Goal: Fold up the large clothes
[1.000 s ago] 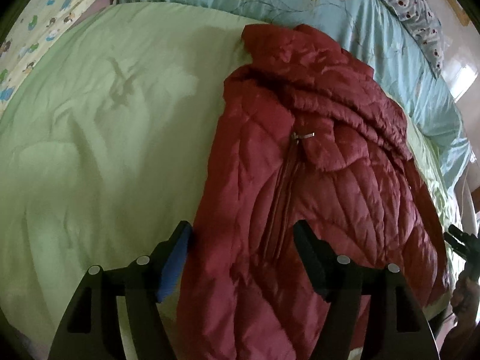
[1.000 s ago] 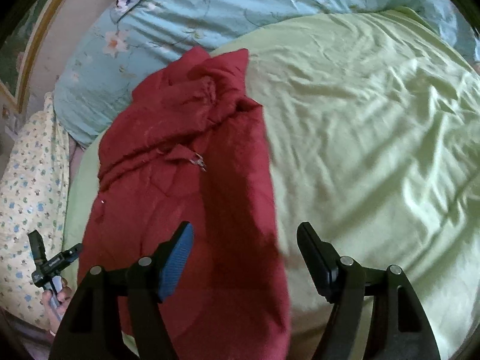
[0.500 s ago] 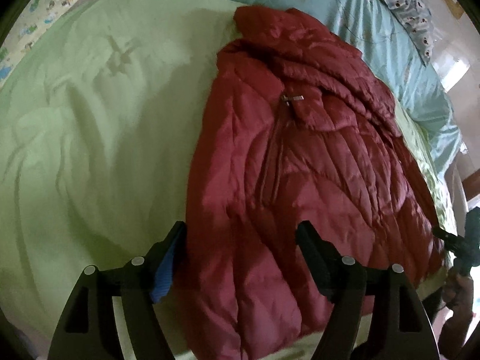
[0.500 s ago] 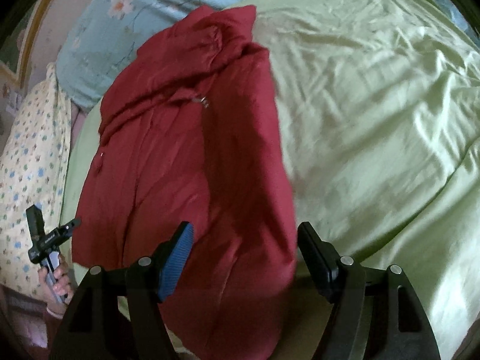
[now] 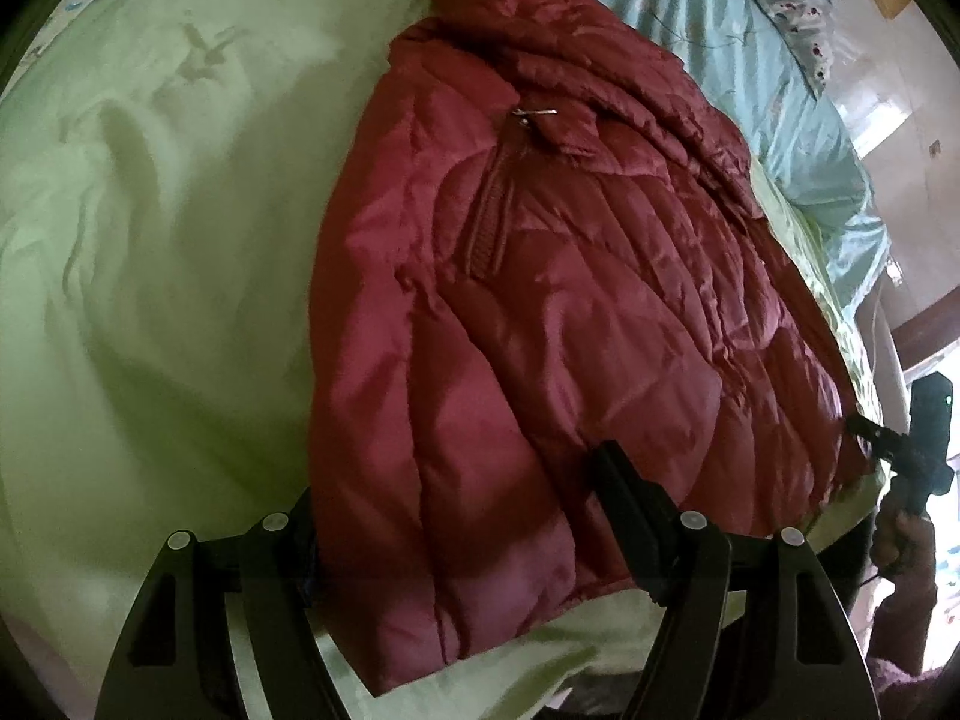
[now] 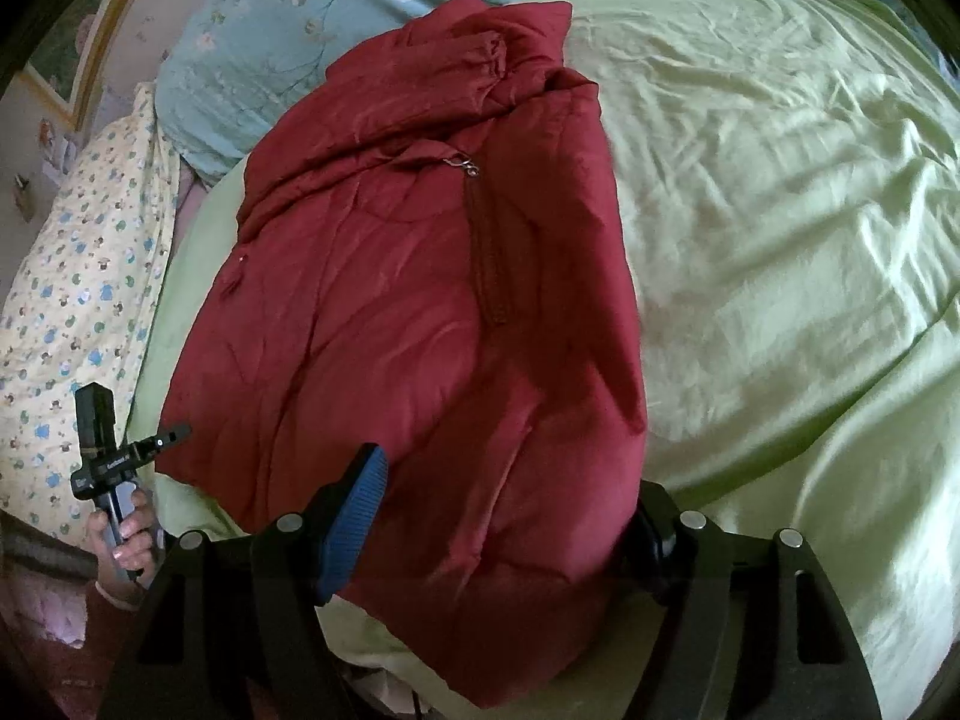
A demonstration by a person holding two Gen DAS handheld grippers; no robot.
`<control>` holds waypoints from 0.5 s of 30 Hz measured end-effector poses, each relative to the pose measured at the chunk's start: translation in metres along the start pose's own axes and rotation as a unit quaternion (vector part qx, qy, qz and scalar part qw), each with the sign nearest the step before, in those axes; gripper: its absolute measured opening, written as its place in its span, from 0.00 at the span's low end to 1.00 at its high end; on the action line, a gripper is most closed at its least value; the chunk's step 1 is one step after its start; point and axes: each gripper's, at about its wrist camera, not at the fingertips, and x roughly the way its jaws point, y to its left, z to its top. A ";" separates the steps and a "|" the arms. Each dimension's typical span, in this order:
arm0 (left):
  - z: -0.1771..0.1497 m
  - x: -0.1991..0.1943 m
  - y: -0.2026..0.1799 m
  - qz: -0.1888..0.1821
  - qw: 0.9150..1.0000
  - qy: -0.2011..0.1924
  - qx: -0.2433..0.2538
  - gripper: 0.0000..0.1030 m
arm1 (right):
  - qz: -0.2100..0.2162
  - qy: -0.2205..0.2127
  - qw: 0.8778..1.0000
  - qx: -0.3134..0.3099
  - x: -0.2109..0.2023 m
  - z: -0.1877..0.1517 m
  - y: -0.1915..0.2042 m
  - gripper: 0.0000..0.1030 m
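Observation:
A dark red quilted jacket [image 5: 540,312] lies flat on a light green bedspread [image 5: 150,300], collar away from me and a zip pocket [image 5: 489,222] on its front. My left gripper [image 5: 462,528] hangs open over the jacket's near hem. One finger is at the jacket's side edge and the other is over the fabric. In the right wrist view the same jacket [image 6: 390,330] fills the middle. My right gripper [image 6: 510,528] is open astride its near hem, the blue pad [image 6: 360,516] is over the fabric, and the far finger is half hidden by the jacket's edge.
Blue floral bedding [image 6: 288,30] lies beyond the jacket and a yellow patterned cover [image 6: 78,300] at the bed's side. A hand [image 6: 123,540] holds the other gripper by the jacket's far hem corner; it also shows in the left wrist view [image 5: 918,450]. The green bedspread [image 6: 780,240] stretches wide beside the jacket.
Both grippers have sunk and drawn back toward the jacket's near hem. The jacket looks larger, and its hem edge now shows between each pair of fingers. Both stay open.

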 end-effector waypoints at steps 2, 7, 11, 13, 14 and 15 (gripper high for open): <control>-0.002 0.000 -0.004 0.002 1.000 -0.002 0.006 0.69 | 0.005 -0.001 1.000 -0.001 -0.001 -0.002 0.002 0.65; -0.003 0.000 -0.009 -0.001 1.000 -0.003 0.011 0.67 | 0.028 -0.007 1.000 0.009 -0.003 -0.004 -0.004 0.62; -0.004 0.002 -0.009 0.002 1.000 -0.004 0.014 0.67 | 0.020 0.001 1.000 0.016 0.004 -0.006 -0.005 0.64; -0.004 0.002 -0.009 0.000 1.000 -0.006 0.017 0.52 | 0.013 0.004 1.000 0.007 0.006 -0.006 -0.002 0.65; -0.005 0.001 -0.010 -0.001 1.000 -0.008 0.020 0.47 | 0.010 0.004 1.000 0.000 0.006 -0.007 0.000 0.62; -0.005 0.000 -0.010 -0.001 1.000 -0.010 0.024 0.39 | 0.011 0.004 1.000 -0.003 0.006 -0.007 0.002 0.61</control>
